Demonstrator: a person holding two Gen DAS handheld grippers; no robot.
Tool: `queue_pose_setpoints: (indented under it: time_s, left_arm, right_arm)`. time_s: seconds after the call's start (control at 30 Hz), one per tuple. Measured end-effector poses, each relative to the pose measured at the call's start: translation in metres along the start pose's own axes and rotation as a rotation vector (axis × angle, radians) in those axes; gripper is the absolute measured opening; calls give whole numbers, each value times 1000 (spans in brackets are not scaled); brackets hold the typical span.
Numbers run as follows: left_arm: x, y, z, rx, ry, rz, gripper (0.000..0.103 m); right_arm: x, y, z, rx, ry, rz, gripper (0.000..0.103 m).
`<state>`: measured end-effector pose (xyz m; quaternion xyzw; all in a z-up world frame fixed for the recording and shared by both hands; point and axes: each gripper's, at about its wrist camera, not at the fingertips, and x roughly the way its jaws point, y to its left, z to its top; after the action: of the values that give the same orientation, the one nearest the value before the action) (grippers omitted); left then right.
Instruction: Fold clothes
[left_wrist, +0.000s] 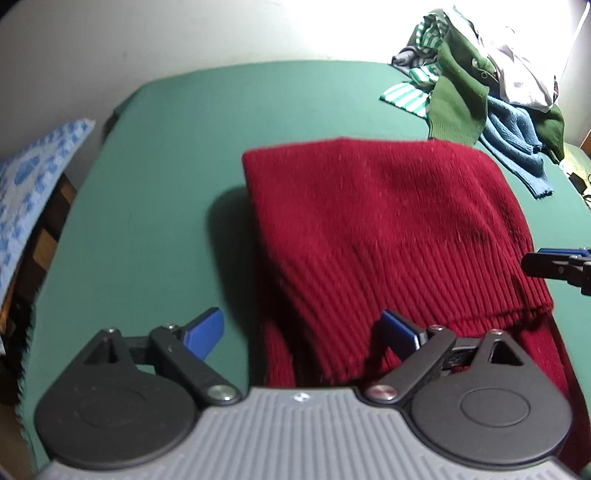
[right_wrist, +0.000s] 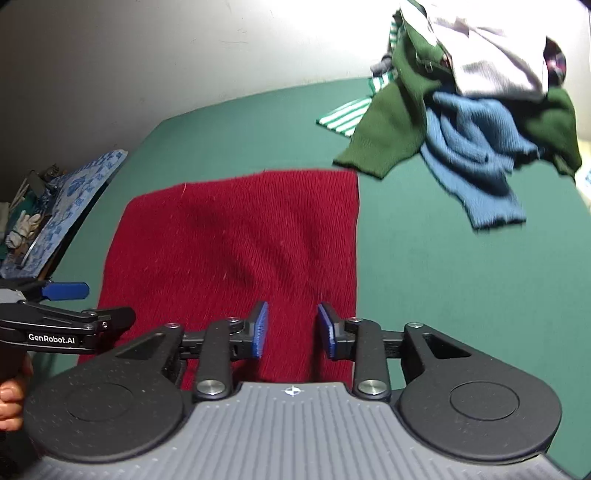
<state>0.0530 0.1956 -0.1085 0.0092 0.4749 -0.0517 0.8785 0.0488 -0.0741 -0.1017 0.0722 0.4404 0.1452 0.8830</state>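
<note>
A green-covered surface (right_wrist: 443, 277) meets a plain pale wall (right_wrist: 166, 55), brightly lit toward the far right corner.

Home: clothes pile (right_wrist: 465, 110) on green-covered table (right_wrist: 443, 277)

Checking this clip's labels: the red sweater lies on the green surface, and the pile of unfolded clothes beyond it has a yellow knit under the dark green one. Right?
Not quite. The knit under the dark green one in the pile is blue, not yellow; the right wrist view shows it plainly. The red sweater does lie on the green surface.
</note>
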Motion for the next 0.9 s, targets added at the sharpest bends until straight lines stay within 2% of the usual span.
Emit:
queue_pose_setpoints:
  time_s: [0.23, 0.3, 0.33, 0.37, 0.4, 0.43, 0.5, 0.57, 0.73, 0.83, 0.9]
  left_arm:
    - [7, 1, -2, -41, -3, -69, 68]
    - [9, 3, -1, -69, -12, -111, 48]
    - [8, 6, -1, -85, -20, -131, 40]
    - [7, 10, -1, -99, -26, -142, 25]
    - [5, 13, -1, -112, -32, -152, 23]
    - [5, 18, -1, -123, -32, -161, 23]
    - [5, 27, -3, -143, -31, -178, 22]
    - [7, 28, -4, -127, -36, -175, 23]
    - [1, 21, -5, -56, -45, -186, 22]
    - [-5, 22, -5, -20, -54, -183, 28]
    - [-7, 34, 0, -70, -67, -205, 39]
  right_arm:
    - [9, 12, -10, -32, 16, -48, 36]
    - [11, 12, -11, -38, 10, -49, 34]
    - [11, 12, -11, -39, 5, -51, 29]
    - [10, 11, -10, -39, -2, -51, 20]
    - [9, 10, -9, -39, -14, -51, 14]
    - [8, 9, -9, -40, -22, -53, 10]
    - [9, 7, -9, -46, -21, -71, 10]
    - [10, 4, -9, -52, -21, -90, 5]
    - [12, -2, -7, -49, -30, -101, 6]
    - [5, -5, 0, -29, -59, -96, 22]
    - [7, -10, 6, 9, -69, -87, 33]
